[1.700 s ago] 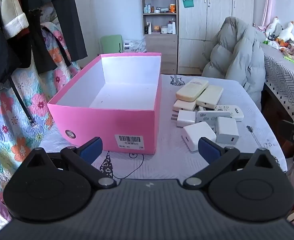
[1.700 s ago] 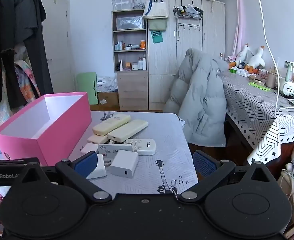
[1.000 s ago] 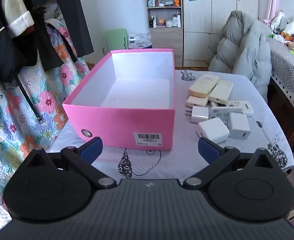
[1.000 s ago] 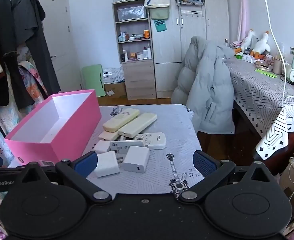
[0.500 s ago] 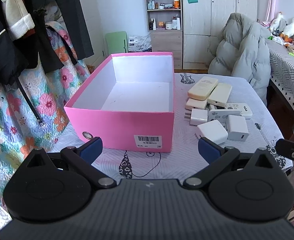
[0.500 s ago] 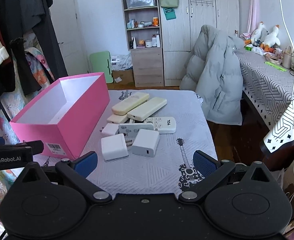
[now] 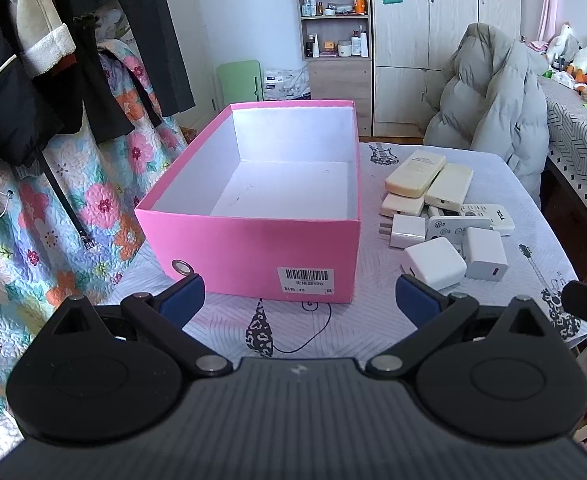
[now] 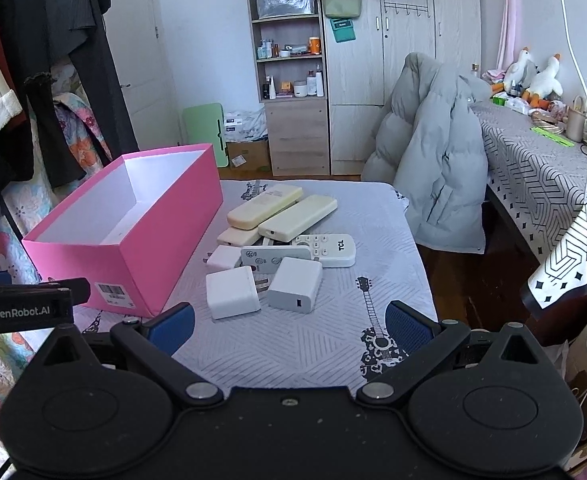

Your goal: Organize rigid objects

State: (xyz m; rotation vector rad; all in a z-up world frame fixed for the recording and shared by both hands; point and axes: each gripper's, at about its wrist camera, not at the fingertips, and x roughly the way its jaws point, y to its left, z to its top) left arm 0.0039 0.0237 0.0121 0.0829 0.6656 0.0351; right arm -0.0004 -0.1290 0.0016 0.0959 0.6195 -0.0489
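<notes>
1. Starting state: the left gripper (image 7: 299, 296) and the right gripper (image 8: 289, 326) both have their jaws spread wide and hold nothing; both hover short of the table (image 8: 293, 340).
2. Target location: the pink box (image 7: 253, 236) stands open and empty on the left of the table. Chargers and remotes lie clustered just beside its right wall.
3. Nearest items: the white charger (image 8: 232, 292) lies with its prongs toward the second charger (image 8: 295, 284).
4. Handling estimate: both are likely hard plastic blocks, light, stiff and smooth, so slippage is possible.
5. Grip point: close on two flat opposite faces at mid-body; avoid the prongs.
6. Long items: the cream remotes (image 8: 265, 206) overlap each other; take each across its narrow width near the middle to limit tilting.
</notes>
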